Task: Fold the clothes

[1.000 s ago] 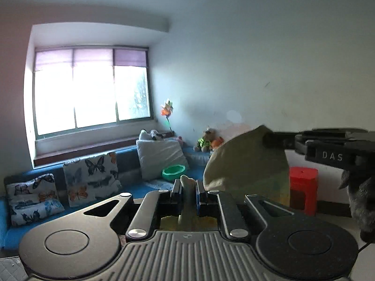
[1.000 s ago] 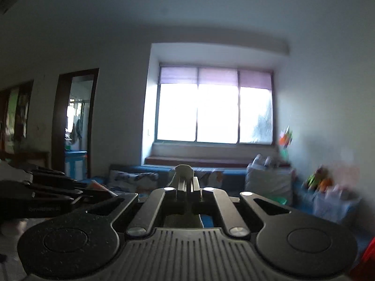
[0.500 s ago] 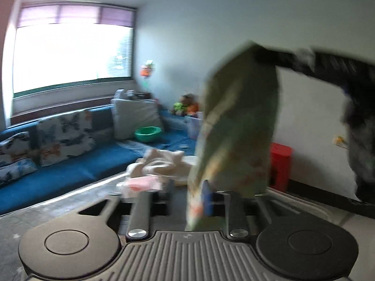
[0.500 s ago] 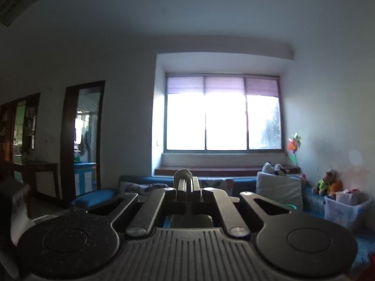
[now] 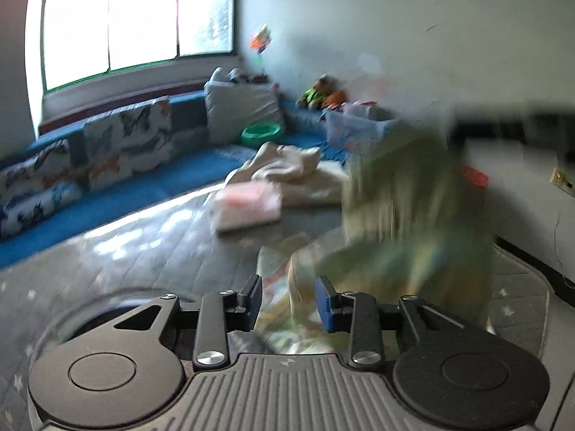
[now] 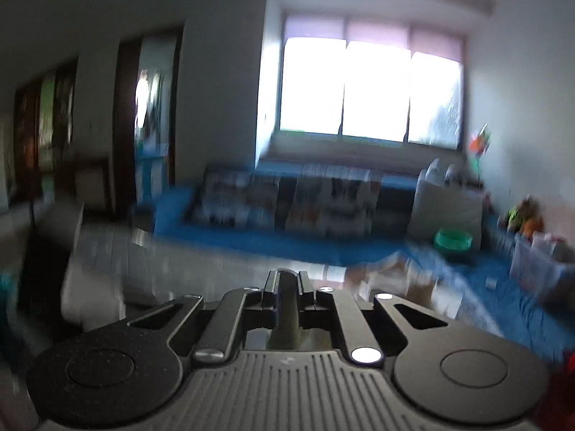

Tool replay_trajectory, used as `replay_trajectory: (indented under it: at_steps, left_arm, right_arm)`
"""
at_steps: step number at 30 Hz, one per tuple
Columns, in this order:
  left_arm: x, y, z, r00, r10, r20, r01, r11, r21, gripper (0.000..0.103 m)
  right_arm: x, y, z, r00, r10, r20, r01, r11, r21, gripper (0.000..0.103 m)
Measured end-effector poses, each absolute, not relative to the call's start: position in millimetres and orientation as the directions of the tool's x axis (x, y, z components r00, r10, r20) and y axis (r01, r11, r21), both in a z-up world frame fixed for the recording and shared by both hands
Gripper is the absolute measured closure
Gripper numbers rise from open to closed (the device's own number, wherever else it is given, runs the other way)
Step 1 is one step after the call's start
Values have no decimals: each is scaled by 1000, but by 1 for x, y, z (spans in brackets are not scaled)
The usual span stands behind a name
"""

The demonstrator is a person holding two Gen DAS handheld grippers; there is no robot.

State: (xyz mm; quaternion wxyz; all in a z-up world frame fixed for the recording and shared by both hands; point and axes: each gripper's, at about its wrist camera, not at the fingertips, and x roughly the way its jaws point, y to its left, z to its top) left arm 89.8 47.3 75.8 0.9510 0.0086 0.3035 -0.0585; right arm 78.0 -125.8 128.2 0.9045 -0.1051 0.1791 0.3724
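Hanging from the right claw [image 6: 286,287], which pinches its top edge, the greenish garment [image 5: 406,215] droops over the grey mat [image 5: 151,248]; the left claw [image 5: 287,301], jaws just closing, stands apart around its lower fold without pressing.

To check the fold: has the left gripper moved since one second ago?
Yes. The left gripper has come down: the window now sits higher in its view and the mat shows.
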Motion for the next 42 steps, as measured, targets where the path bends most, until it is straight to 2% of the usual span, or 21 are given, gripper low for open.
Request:
replay_trajectory:
  at_steps: [3, 7, 8, 11, 13, 16, 19, 21, 28, 37, 42]
  left_arm:
    - [90, 58, 67, 794, -92, -601, 86, 996, -39, 67]
    - [81, 65, 55, 774, -88, -627, 61, 996, -64, 60]
    - [74, 63, 52, 767, -84, -636, 56, 996, -63, 57]
    - [58, 58, 49, 743, -108, -660, 52, 993, -103, 49]
    - [53, 53, 44, 731, -113, -673, 59, 993, -104, 44]
    - [44, 47, 38, 713, -124, -690, 66, 992, -110, 35]
    - [37, 41, 33, 696, -129, -706, 62, 991, -120, 31]
    - [34, 38, 31, 688, -126, -715, 57, 991, -120, 29]
    - [19, 32, 21, 667, -117, -736, 42, 992, -120, 19]
    - [7, 44, 18, 667, -87, -740, -21, 991, -135, 18]
    - [0, 57, 14, 657, -53, -752, -68, 989, -128, 17]
  right_arm:
    - [64, -115, 90, 622, 579, -527, -720, 688, -94, 94]
    - [54, -125, 68, 592, 569, -572, -691, 723, 4, 93]
    - [56, -127, 68, 593, 566, -573, -681, 732, 19, 90]
    - [58, -137, 64, 586, 568, -578, -656, 751, 73, 65]
    - [55, -143, 61, 586, 565, -582, -653, 754, 75, 65]
    - [48, -154, 52, 585, 562, -585, -638, 764, 96, 54]
    - [45, -153, 45, 585, 552, -594, -613, 781, 122, 51]
    - [43, -153, 42, 591, 536, -603, -594, 795, 125, 45]
    - [39, -152, 36, 619, 526, -583, -552, 820, 154, 44]
    - [56, -125, 67, 641, 643, -419, -621, 756, 208, 47]
    - [85, -87, 51, 531, 710, -463, -682, 682, 264, 48]
